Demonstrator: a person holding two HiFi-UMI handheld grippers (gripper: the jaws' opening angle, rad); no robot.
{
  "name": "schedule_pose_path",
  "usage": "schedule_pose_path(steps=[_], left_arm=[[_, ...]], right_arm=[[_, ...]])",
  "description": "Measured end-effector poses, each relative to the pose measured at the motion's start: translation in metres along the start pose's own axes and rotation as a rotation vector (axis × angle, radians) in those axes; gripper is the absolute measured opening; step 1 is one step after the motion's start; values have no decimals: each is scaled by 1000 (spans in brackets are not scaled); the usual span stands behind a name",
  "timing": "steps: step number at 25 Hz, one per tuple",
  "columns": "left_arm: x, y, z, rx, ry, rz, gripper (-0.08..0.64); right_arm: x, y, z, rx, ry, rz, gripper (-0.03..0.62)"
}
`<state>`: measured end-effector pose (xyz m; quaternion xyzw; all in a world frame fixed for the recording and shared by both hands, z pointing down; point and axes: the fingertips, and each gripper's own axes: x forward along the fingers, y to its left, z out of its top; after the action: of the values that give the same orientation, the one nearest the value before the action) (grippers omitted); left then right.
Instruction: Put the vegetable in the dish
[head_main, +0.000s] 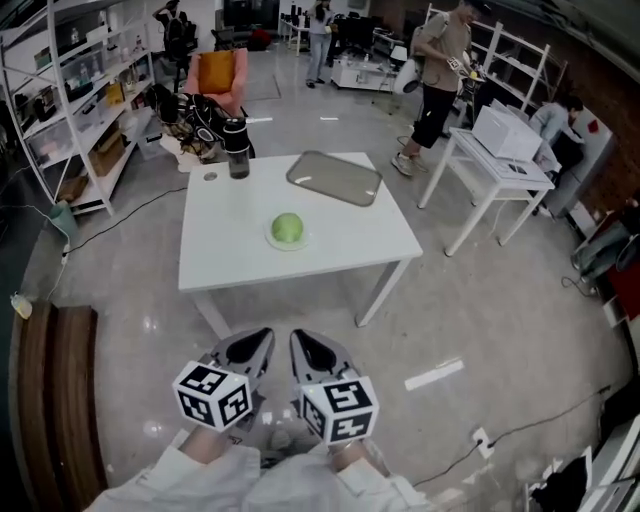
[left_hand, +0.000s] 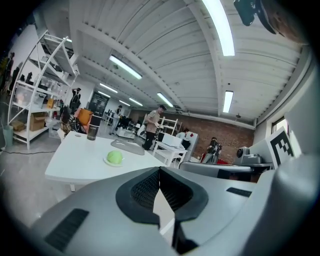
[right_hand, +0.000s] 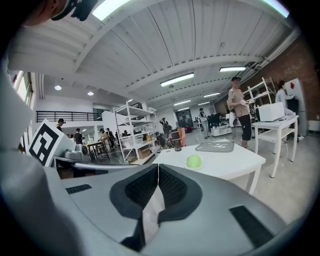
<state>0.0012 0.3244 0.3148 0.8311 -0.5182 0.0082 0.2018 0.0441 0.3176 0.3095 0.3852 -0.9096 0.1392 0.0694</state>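
A round green vegetable (head_main: 287, 227) rests in a small white dish (head_main: 287, 241) near the middle of the white table (head_main: 230, 250). It shows too in the left gripper view as the vegetable (left_hand: 115, 157) and in the right gripper view as the vegetable (right_hand: 193, 161). My left gripper (head_main: 258, 347) and right gripper (head_main: 305, 346) are held side by side low in the head view, well short of the table's near edge. Both are shut with nothing between the jaws. In its own view the left gripper (left_hand: 159, 172) has its pads together, as does the right gripper (right_hand: 158, 169).
A grey tray (head_main: 335, 177) lies at the table's far right. A dark bottle (head_main: 237, 148) stands at its far left corner. Another white table (head_main: 497, 165) with a white box stands to the right, with people near it. Shelving (head_main: 70, 90) lines the left wall.
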Motion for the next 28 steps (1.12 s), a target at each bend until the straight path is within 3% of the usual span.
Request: schedule_pose_path(steps=[12, 28], left_arm=[[62, 54, 21, -20, 18, 4, 8], [212, 151, 87, -62, 14, 66, 8]], right_arm=[[78, -34, 13, 23, 15, 36, 12], [236, -144, 63, -15, 84, 115, 12]])
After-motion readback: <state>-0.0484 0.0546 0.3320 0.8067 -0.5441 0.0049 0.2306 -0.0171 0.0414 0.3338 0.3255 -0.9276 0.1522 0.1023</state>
